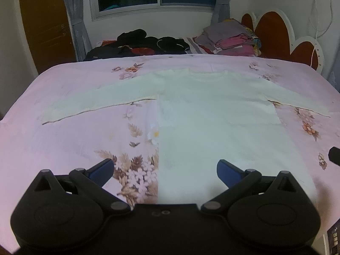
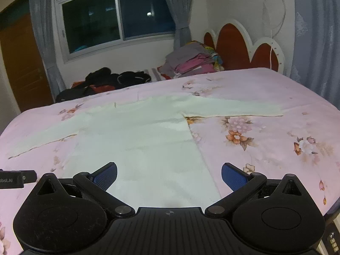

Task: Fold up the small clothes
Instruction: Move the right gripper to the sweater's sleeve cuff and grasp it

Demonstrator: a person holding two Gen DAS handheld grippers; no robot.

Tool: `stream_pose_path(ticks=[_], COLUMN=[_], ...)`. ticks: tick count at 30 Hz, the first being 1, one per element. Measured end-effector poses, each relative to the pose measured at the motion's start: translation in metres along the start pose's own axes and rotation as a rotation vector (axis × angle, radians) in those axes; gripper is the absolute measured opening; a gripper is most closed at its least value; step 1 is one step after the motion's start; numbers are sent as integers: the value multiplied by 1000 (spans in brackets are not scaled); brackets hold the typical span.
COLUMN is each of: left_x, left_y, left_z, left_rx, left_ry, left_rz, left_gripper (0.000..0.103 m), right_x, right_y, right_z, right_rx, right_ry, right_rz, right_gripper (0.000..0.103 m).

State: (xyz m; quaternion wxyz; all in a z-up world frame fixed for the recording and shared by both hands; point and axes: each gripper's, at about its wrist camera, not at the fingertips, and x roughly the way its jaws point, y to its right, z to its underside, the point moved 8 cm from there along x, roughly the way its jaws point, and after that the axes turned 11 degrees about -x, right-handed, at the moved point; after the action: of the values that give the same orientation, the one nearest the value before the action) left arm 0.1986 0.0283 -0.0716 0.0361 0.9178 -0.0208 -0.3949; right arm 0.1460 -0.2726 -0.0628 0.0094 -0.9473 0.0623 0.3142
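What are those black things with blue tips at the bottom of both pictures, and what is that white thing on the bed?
They are two hand-held grabbing tools; a person holds one in each hand. Each tool carries a camera looking forward past its jaws, so one picture comes from the left gripper and the other from the right gripper. Both sets of jaws are wide open and hold nothing. The pale white long-sleeved knitted sweater lies flat on the pink flowered bedsheet, sleeves spread out, ready for folding. Farther back sit a stack of folded grey and pink clothes and a heap of dark unfolded clothes.
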Motion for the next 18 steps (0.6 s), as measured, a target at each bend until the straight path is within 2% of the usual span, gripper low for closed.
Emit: stream_pose_path(ticks=[8, 13, 18], left_x=[27, 47, 73], left_y=[3, 13, 30], left_z=[-18, -31, -49], left_rx=[2, -18, -50], left_ry=[-11, 1, 10], left_rz=[11, 2, -18], left_gripper=[103, 103, 103], right_x=[26, 52, 95], right_y=[17, 47, 93], right_z=[-16, -28, -40], right_rx=[5, 23, 64], right_ry=[9, 17, 8], right_rz=[43, 61, 61], right_gripper=[103, 103, 103])
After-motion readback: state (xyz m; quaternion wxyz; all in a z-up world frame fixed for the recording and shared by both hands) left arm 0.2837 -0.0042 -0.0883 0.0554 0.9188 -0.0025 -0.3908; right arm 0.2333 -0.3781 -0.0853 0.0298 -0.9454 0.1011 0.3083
